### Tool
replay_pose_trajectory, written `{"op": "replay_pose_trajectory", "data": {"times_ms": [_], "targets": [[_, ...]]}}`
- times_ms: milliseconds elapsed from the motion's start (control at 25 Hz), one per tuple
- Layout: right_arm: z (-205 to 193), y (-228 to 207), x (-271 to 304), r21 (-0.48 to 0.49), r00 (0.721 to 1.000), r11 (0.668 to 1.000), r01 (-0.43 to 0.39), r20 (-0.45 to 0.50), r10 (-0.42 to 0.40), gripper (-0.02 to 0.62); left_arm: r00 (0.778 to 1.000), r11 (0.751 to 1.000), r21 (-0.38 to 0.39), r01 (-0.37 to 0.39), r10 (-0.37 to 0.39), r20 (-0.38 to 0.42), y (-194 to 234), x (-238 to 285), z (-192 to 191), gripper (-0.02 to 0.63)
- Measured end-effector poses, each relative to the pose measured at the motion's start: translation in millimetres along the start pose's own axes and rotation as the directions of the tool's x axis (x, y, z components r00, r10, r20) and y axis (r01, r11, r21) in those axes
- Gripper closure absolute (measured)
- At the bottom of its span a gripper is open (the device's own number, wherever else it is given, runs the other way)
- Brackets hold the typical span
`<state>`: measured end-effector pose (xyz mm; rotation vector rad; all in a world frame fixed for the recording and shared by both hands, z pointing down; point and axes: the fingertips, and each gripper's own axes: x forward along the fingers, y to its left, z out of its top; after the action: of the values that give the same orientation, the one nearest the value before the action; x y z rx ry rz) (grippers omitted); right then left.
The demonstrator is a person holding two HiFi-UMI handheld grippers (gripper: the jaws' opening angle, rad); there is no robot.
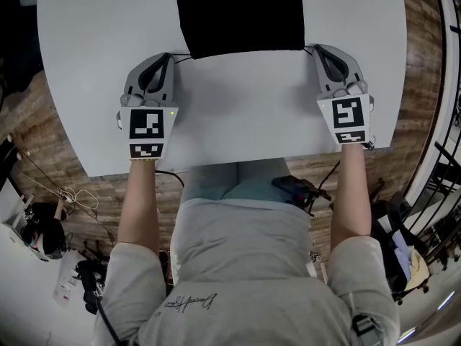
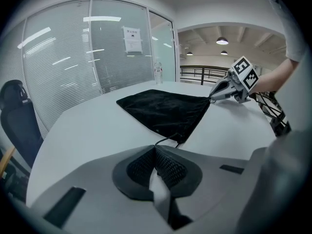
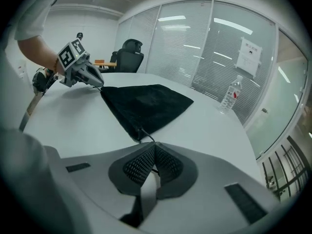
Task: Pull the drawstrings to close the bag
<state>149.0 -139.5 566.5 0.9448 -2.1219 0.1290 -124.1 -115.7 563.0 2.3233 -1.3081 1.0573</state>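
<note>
A flat, square black soft-cloth drawstring bag (image 1: 238, 13) lies at the far middle of a white smooth-topped table (image 1: 238, 114). Its mouth edge is turned toward me, spread to full width and not yet gathered. My left gripper (image 1: 170, 55) sits at the bag's near left corner and my right gripper (image 1: 315, 47) at its near right corner, both angled down toward the tabletop. In the left gripper view my jaws are pressed together on the thin black left drawstring (image 2: 166, 141). It runs a short way from the bag's corner straight into the seam between the mesh-textured pads (image 2: 169, 167). In the right gripper view the jaws are likewise clenched on the thin black right drawstring (image 3: 147, 136), just where it leaves the hem. I judge the bag to be very light and limp. It would likely slide across the smooth table rather than resist, so the two cords need pulling apart, one to the left and one to the right, for the mouth to bunch up. The cords look thin and perhaps slick, so they could slip through the pads. The best hold is close to the hem and deep in the textured pads, not out at the tips. Nothing here seems fragile, but a one-sided tug would probably drag the whole bag sideways instead of cinching it.
</note>
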Motion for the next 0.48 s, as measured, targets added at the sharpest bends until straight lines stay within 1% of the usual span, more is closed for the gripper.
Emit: {"op": "replay_pose_trajectory", "data": {"times_ms": [200,360,480], "targets": [[5,-6,-19,0.036,0.998,0.997,0.063,0.005,-0.063,0.572,1.0,1.0,-0.01,-0.009,0.009,0.009,0,-17,8,0.592],[6,-12,-30,0.075,0.997,0.994,0.078,-0.016,-0.077,0.572,1.0,1.0,-0.005,-0.022,0.022,0.008,1,-27,15,0.592],[12,-14,-37,0.076,0.997,0.994,0.077,-0.022,-0.076,0.572,1.0,1.0,-0.001,-0.026,0.026,0.007,4,-36,19,0.592]]}}
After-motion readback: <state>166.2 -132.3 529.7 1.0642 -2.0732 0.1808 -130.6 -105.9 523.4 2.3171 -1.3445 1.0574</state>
